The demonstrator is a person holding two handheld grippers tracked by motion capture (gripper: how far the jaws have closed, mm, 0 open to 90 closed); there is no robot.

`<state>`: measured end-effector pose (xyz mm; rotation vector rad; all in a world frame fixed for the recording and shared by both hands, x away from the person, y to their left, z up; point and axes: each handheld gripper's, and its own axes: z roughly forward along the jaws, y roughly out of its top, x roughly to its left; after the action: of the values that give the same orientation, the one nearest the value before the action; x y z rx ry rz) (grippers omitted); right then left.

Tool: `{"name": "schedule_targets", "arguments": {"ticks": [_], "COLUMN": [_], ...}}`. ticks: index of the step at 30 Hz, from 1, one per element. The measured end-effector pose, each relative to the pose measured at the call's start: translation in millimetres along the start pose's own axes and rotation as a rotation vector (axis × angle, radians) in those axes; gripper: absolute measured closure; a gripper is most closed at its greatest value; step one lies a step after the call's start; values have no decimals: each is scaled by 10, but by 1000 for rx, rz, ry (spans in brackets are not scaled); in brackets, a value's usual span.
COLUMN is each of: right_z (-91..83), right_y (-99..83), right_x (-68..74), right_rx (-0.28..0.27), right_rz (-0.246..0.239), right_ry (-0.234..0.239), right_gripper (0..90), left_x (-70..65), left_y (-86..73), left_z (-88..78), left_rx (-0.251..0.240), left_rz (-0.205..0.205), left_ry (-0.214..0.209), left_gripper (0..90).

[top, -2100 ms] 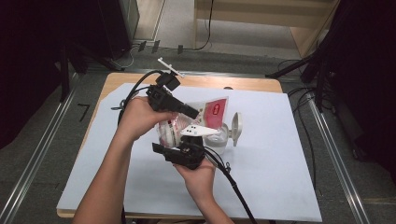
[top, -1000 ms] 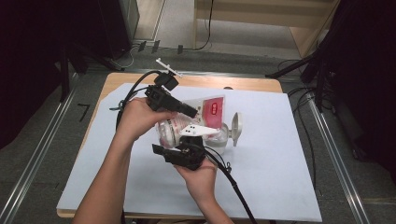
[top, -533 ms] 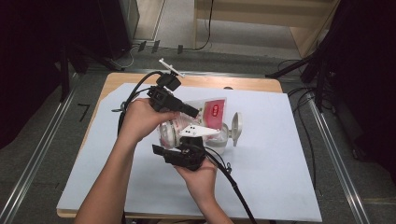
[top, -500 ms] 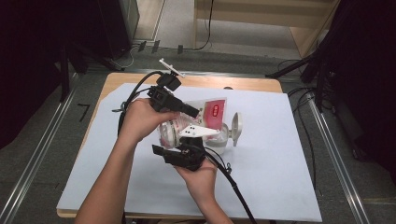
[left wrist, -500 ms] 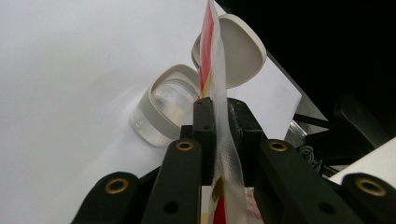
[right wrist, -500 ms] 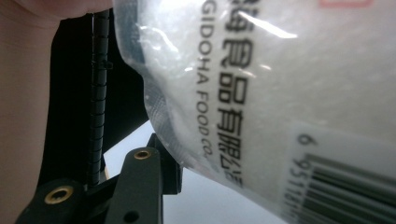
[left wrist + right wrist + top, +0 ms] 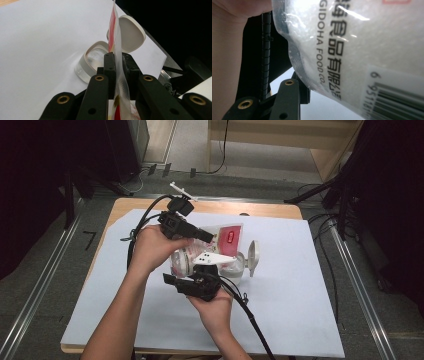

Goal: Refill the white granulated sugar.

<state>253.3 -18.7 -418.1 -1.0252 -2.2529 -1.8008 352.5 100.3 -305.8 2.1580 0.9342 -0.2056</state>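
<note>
A plastic bag [image 7: 230, 236] with a red label and white granules inside is held up over the middle of the table. My left gripper [image 7: 209, 238] is shut on its thin edge [image 7: 117, 50], with the film pinched between the two jaws. My right gripper [image 7: 175, 279] sits under the bag's lower end. In the right gripper view the printed bag [image 7: 362, 50] presses against the left jaw pad and hides the other jaw. A clear jar [image 7: 235, 266] lies on its side beneath the bag, its mouth [image 7: 96, 53] open and its white flip lid [image 7: 131, 33] swung back.
A white sheet [image 7: 310, 285] covers the wooden table [image 7: 270, 209]. Black cables [image 7: 142, 222] trail from both grippers across the left and front. Dark stands and floor rails [image 7: 350, 260] flank the table.
</note>
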Motion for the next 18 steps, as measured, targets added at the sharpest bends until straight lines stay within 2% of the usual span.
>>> {"name": "schedule_targets", "arguments": {"ticks": [9, 18], "right_z": [18, 30], "right_y": [13, 35], "right_x": [0, 5], "right_rx": [-3, 5], "right_rz": [0, -5], "right_ry": [8, 8], "right_gripper": [621, 621], "left_x": [-5, 16], "left_y": [-10, -20], "left_z": [-32, -58], "left_rx": [-14, -25], "left_rz": [2, 4], "left_ry": [17, 12], "left_gripper": [839, 838]}}
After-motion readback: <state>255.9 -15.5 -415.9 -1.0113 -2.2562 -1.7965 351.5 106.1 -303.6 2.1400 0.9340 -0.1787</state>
